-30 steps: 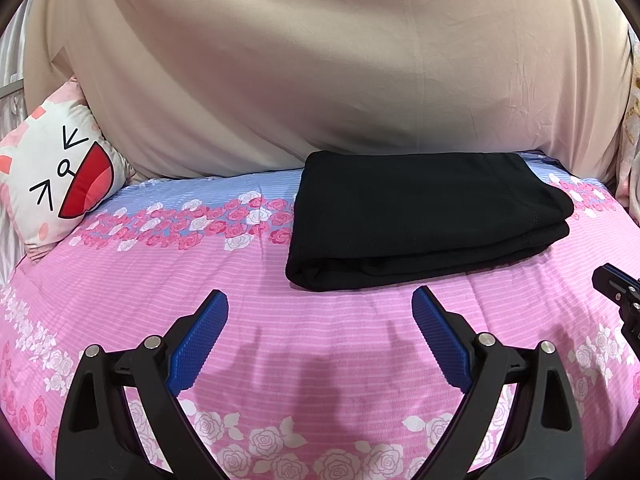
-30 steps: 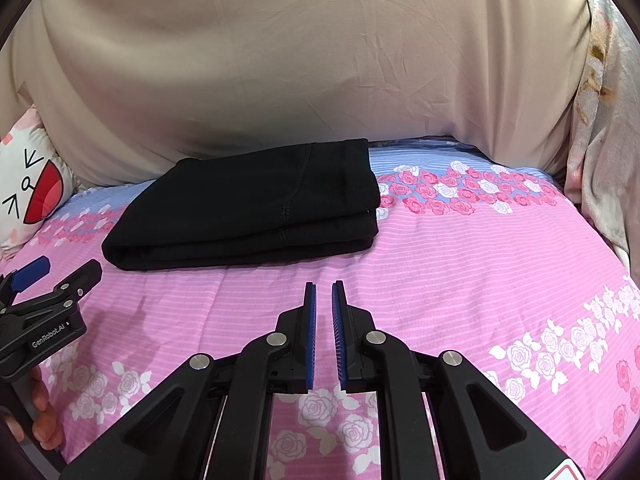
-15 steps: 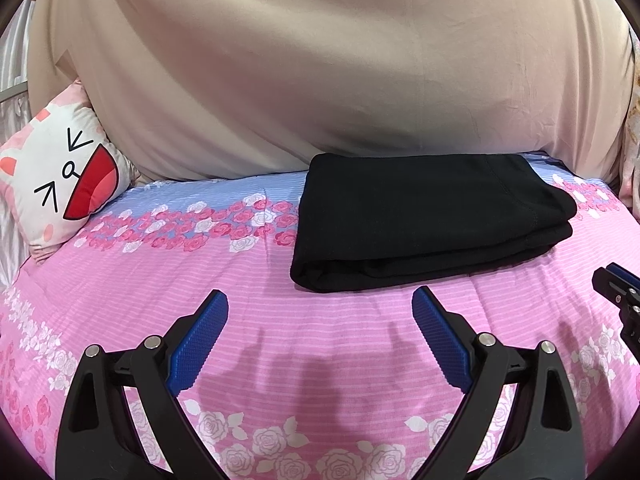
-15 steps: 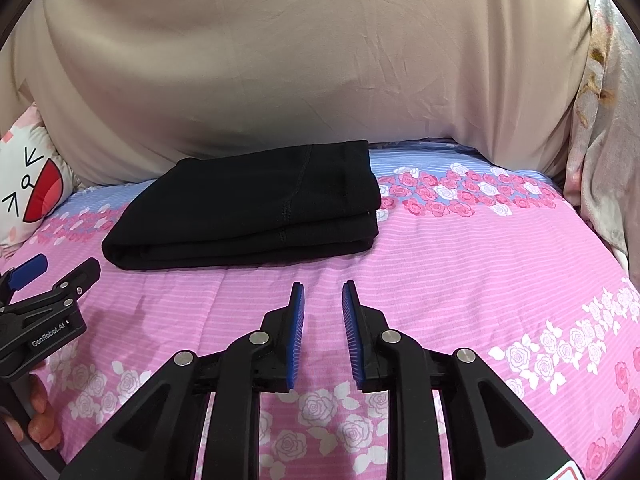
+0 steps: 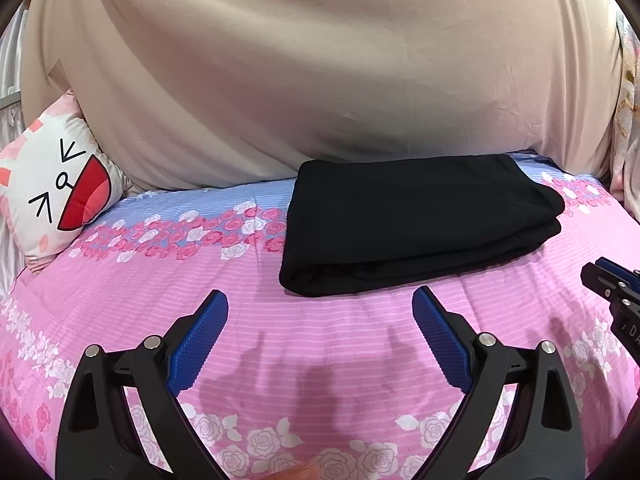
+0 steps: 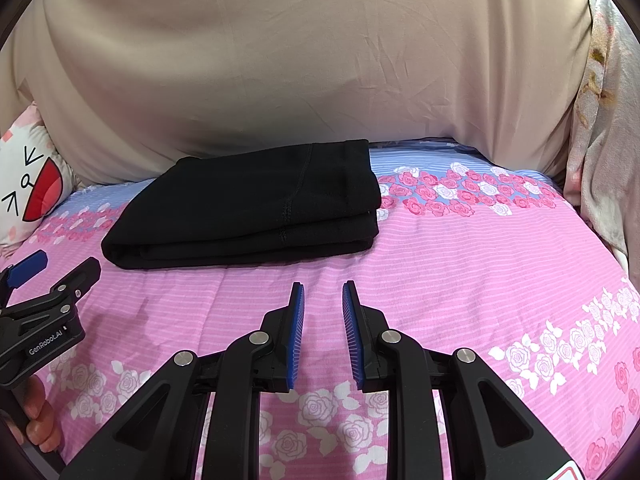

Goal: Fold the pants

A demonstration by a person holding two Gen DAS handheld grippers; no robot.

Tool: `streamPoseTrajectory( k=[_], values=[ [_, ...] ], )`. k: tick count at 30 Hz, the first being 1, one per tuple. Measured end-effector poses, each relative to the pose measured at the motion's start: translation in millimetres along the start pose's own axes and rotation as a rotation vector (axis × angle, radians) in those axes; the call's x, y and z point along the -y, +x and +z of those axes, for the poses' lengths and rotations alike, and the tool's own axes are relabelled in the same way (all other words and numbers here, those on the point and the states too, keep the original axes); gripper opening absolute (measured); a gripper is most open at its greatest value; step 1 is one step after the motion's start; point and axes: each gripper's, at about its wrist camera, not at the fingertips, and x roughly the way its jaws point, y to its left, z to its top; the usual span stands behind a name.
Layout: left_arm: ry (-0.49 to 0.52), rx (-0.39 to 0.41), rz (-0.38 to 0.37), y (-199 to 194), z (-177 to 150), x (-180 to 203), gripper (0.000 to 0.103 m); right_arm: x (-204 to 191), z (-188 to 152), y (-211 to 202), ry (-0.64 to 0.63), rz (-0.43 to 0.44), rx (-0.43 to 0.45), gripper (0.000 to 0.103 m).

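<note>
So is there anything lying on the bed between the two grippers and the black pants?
Nothing visible. Only bare pink floral bedsheet lies between the folded black pants and both the right gripper and the left gripper. Both hold nothing, and the cat pillow sits off to the side.

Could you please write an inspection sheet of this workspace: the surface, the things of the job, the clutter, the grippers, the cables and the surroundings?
Surface: bed sheet, pink with stripes and roses, a blue band at the far side.
Job's things: black pants, folded into a flat stack, lying free on the sheet.
Clutter: cartoon-face pillow at the far left edge.
Grippers: left gripper wide open and empty; right gripper with jaws a little apart, just opened, nothing between them. Both short of the pants.
Cables: nothing seen.
Surroundings: beige cloth draped behind the bed; pale floral fabric at the right.
</note>
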Motion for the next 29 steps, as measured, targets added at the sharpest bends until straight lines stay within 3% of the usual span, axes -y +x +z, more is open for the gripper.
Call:
streamPoseTrajectory(
  k=[14, 19, 21, 24, 29],
  values=[
    [-0.012, -0.002, -0.006, -0.9, 0.4, -0.7, 0.091, 0.1, 0.0, 0.7, -0.001, 0.001, 0.000, 0.021],
    [-0.070, 0.024, -0.005, -5.8, -0.7, -12.0, 0.091, 0.4, 0.2, 0.8, -0.001, -0.001, -0.001, 0.021],
    [-0.076, 0.026, -0.007, -6.1, -0.7, -13.3, 0.093, 1.1, -0.3, 0.7, -0.003, -0.001, -0.002, 0.022],
    [-0.054, 0.001, -0.006, -2.4, 0.1, -8.6, 0.095, 2.7, -1.1, 0.5, -0.007, -0.008, 0.003, 0.034],
    [-0.027, -0.002, -0.027, -1.9, 0.1, -4.4, 0.095, 1.6, -1.4, -1.0, -0.024, -0.016, 0.014, 0.034]
  ],
)
